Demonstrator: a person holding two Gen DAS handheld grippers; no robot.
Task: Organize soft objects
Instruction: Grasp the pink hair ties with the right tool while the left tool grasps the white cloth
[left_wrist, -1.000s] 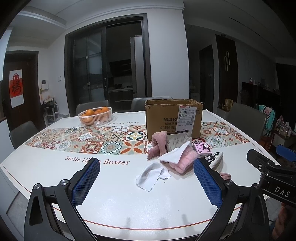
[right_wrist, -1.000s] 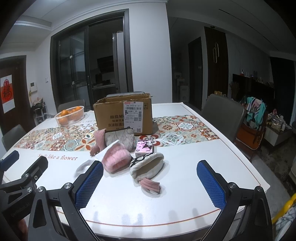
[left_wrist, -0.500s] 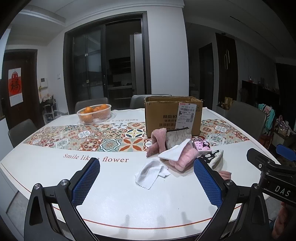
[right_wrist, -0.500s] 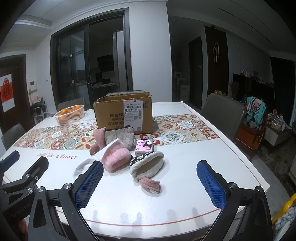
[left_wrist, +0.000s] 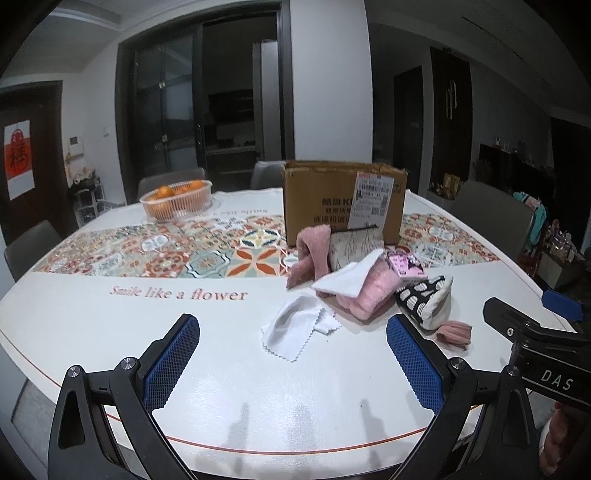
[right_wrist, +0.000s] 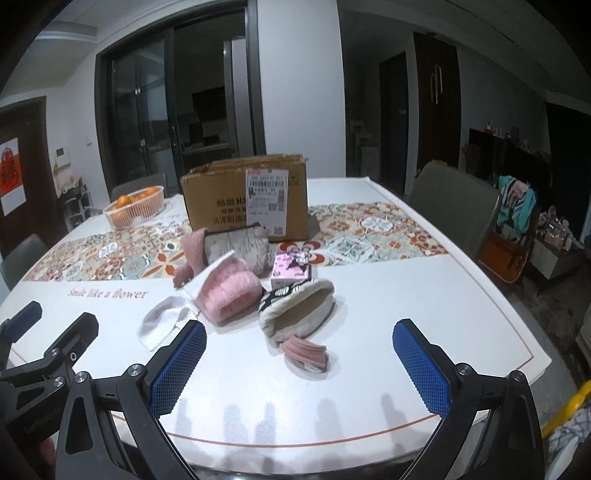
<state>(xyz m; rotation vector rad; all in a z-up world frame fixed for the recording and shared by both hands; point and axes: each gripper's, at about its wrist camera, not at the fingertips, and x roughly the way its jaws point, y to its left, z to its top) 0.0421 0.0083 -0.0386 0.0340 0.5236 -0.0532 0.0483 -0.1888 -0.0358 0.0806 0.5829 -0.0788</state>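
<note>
Both held low over the near edge of the white table (left_wrist: 110, 325), nothing between the pads. Left gripper (left_wrist: 291, 363) spread wide, blue-padded fingers (left_wrist: 171, 363) well apart and empty; right gripper (right_wrist: 299, 369) likewise gaping and empty, also visible at the right edge of the left wrist view (left_wrist: 535, 339).

Soft things heaped near the middle of the table, just in front of an open cardboard box (right_wrist: 245, 195) bearing a shipping label. Nearest on the left, a white pinked-edge cloth (left_wrist: 295, 328) lying crumpled and flat. Behind it, a fluffy pink slipper (right_wrist: 229, 291) with a white cloth (left_wrist: 349, 277) draped over its left end. Farther back, a pink towel (left_wrist: 312, 251) leaning against a beige zip pouch (right_wrist: 240, 247), which stands right up against the box front. To the right of the slipper, a black-and-white patterned pouch (right_wrist: 299, 310) lying on its side, touching a small pink cartoon-printed packet (right_wrist: 291, 266) behind it. Closest to the right gripper, a small folded pink cloth (right_wrist: 304, 350) just beside that patterned pouch.

Far left on the patterned table runner (left_wrist: 166, 254), a basket of oranges (left_wrist: 175, 199). Grey chairs (right_wrist: 452, 210) around the table.
</note>
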